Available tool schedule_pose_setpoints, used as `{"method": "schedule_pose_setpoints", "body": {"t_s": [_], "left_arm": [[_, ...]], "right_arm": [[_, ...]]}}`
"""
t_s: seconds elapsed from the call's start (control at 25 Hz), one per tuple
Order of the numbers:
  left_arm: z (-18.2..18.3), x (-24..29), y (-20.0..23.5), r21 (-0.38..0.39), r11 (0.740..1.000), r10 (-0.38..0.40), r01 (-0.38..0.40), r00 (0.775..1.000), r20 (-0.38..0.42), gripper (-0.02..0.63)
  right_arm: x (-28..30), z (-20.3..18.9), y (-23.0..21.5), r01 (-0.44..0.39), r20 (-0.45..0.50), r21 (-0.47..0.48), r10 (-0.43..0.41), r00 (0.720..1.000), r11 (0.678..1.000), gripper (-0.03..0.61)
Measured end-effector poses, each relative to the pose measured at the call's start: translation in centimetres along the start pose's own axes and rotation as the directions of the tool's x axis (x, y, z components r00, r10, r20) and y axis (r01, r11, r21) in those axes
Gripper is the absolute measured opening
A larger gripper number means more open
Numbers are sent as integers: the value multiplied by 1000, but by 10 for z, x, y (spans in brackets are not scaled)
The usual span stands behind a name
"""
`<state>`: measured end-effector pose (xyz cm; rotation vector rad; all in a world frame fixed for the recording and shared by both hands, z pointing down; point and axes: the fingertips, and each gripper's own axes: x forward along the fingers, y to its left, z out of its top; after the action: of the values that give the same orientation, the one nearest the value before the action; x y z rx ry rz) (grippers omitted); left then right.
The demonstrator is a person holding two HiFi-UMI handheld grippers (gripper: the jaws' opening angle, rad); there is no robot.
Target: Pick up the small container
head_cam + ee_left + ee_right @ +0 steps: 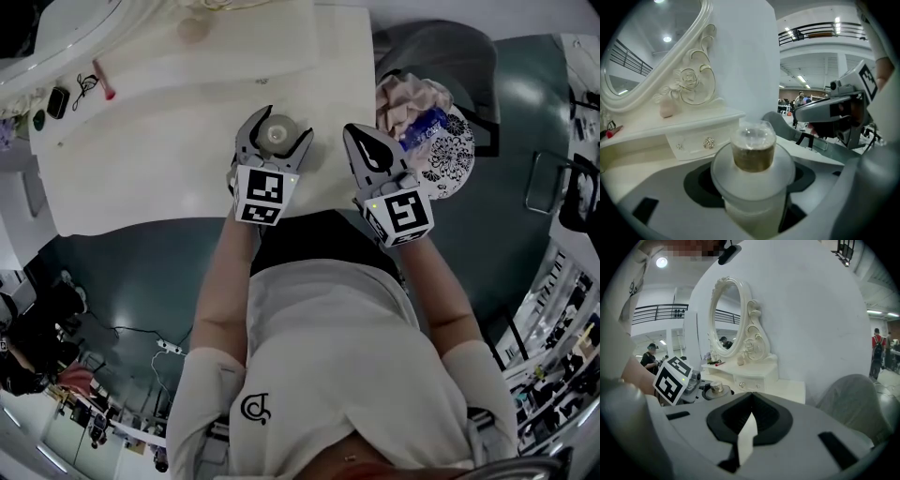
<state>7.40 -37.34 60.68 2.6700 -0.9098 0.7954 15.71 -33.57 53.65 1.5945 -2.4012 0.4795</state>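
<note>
The small container point(275, 134), a frosted white jar with a clear-topped gold cap point(752, 150), stands on the white vanity table point(141, 159). My left gripper point(277, 127) reaches over the table's front edge, its two jaws hugging the jar's sides. In the left gripper view the jar fills the space between the jaws point(752, 176), resting in the dark pad recesses. My right gripper point(364, 136) hovers to the right of it, apart from the jar, shut with nothing held point(751, 401). The right gripper view shows the jar point(715, 387) at the left, beside the left gripper's marker cube point(672, 380).
An ornate oval mirror point(647, 56) and a small drawer point(703, 143) rise at the table's back. A red-tipped item point(103, 82) and dark small things lie far left. A grey chair point(441, 47) with floral cloth point(441, 141) stands right of the table.
</note>
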Motion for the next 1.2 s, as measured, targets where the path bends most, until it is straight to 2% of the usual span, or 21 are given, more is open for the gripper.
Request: {"method": "schedule_pose_setpoints", "body": {"t_s": [0.24, 0.6, 0.8, 1.08, 1.2], "left_arm": [[22, -27, -12, 57, 998, -28, 28, 1000, -4, 353], [84, -90, 0, 64, 998, -32, 24, 992, 120, 353], [115, -133, 12, 72, 997, -25, 13, 987, 158, 353], [164, -180, 33, 132, 991, -18, -17, 966, 259, 353], [176, -201, 44, 122, 992, -2, -37, 953, 304, 353]], "right_arm": [[-11, 15, 12, 16, 26, -18, -15, 1000, 1000, 7], [-25, 73, 43, 59, 110, -72, -51, 993, 996, 6], [-37, 101, 63, 100, 161, -69, -88, 983, 993, 7], [-43, 137, 77, 134, 232, -92, -109, 967, 987, 7], [-46, 148, 81, 129, 253, -114, -97, 963, 985, 6]]}}
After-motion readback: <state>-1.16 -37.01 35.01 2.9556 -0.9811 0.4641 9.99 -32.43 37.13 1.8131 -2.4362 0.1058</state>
